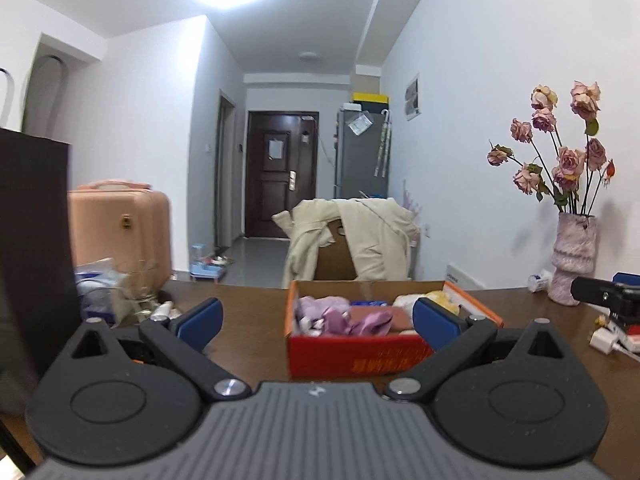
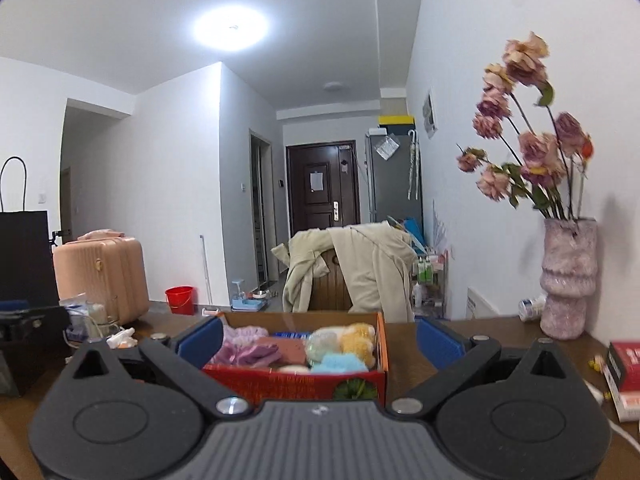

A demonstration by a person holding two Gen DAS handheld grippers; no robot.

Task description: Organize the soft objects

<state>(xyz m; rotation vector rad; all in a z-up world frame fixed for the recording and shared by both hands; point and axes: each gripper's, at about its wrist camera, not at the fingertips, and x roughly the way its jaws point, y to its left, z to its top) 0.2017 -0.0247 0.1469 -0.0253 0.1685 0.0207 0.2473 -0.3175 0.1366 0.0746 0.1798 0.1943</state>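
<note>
A red cardboard box stands on the brown table; it also shows in the right wrist view. It holds soft things: purple cloth, a brown cloth, and yellow, pale green and blue plush pieces. My left gripper is open and empty just in front of the box. My right gripper is open and empty, its fingers either side of the box's near end.
A pink vase of dried roses stands at the right by the wall. A black bag and glassware stand on the left. A chair with a beige coat is behind the table. A red-and-white box lies at right.
</note>
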